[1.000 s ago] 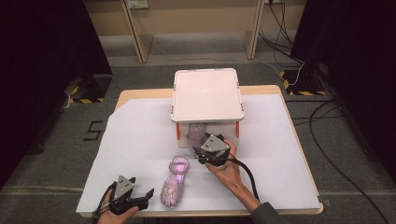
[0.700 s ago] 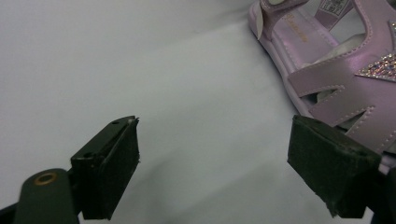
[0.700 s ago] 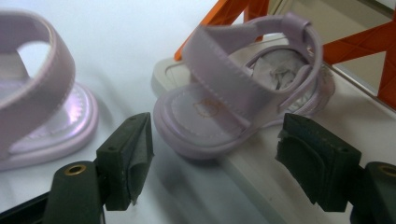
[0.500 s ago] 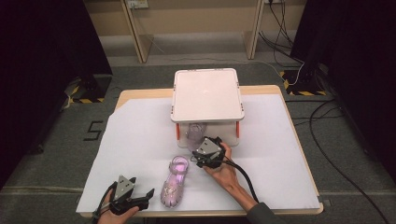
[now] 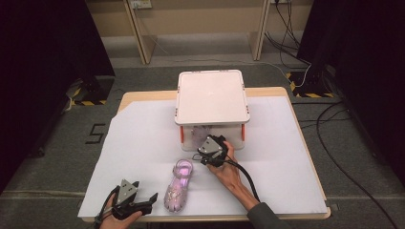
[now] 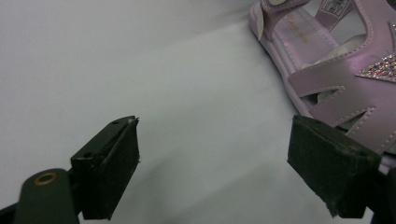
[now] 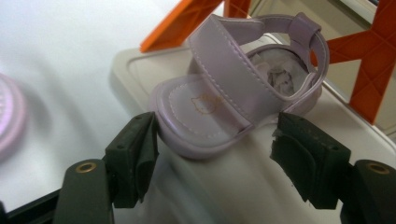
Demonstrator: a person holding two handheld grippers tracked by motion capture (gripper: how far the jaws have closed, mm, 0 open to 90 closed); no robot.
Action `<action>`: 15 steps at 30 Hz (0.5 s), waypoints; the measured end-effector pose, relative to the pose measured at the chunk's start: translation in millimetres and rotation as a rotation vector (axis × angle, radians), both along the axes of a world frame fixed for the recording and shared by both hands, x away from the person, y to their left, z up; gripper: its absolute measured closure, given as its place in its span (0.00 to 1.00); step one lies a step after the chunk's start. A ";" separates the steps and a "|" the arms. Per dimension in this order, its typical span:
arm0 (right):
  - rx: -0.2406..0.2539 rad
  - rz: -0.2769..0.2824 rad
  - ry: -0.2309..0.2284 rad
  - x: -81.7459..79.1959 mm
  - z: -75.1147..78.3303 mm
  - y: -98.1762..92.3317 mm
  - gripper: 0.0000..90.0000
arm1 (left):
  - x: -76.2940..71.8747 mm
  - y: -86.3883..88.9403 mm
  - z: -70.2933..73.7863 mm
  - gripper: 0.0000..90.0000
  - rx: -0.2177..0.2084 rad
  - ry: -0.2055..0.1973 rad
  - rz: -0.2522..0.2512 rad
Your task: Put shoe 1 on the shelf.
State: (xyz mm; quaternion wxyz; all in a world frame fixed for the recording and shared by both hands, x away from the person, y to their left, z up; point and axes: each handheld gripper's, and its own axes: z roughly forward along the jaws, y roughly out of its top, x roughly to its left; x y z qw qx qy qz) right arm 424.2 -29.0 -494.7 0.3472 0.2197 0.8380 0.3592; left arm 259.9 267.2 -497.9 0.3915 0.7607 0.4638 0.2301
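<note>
Between the jaws of our right gripper [image 7: 212, 154] lies the heel end of a pale lilac sandal [image 7: 243, 88], resting on the floor of a lidded white box [image 5: 211, 95] with orange clips. The jaws stand open on either side of the heel, and we cannot tell whether the left pad touches its rim; they have just been closing a little, with the sandal between them. In the high view, the right gripper [image 5: 210, 151] sits at the near open side of the box, pointing in under its lid.

Just to the left of that gripper and nearer to us, a second pink sandal [image 5: 178, 185] lies on the white sheet covering the counter [image 5: 143, 138]. Our left gripper [image 5: 143, 200] rests at the near edge of the counter, just left of this sandal. Its jaws are wide open with only bare sheet between them; the sandal's glittered strap [image 6: 378, 70] lies just beyond its right pad.
</note>
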 end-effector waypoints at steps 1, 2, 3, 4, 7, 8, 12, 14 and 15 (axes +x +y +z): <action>0.002 -0.008 0.002 1.6 -0.5 -0.2 0.35 | -0.1 0.0 -0.1 0.18 0.004 0.001 -0.002; -0.010 -0.001 -0.001 4.4 -0.6 -1.2 0.36 | -0.3 -0.1 -0.1 0.18 0.002 0.000 -0.001; 0.003 -0.015 0.014 5.1 -1.6 -1.5 0.36 | -0.4 -0.1 0.2 0.18 0.000 -0.001 0.001; -0.003 -0.014 0.012 6.4 -1.5 -2.5 0.37 | -0.4 0.2 0.4 0.18 0.000 -0.001 0.000; -0.010 -0.021 0.013 6.6 0.1 -4.9 0.37 | -0.1 0.5 0.0 0.18 0.003 0.001 0.001; -0.008 -0.031 0.015 5.7 0.4 -5.5 0.36 | -0.2 0.3 0.2 0.18 -0.001 0.000 0.003; -0.007 -0.038 0.015 6.8 2.2 -9.7 0.37 | -0.3 -0.1 0.0 0.18 0.003 -0.001 0.000; 0.028 -0.034 0.017 5.4 4.4 -11.4 0.39 | -0.1 0.3 0.5 0.18 0.004 -0.001 0.001; 0.050 -0.032 0.029 4.2 6.0 -11.8 0.39 | -0.2 0.5 0.5 0.18 0.003 -0.002 0.003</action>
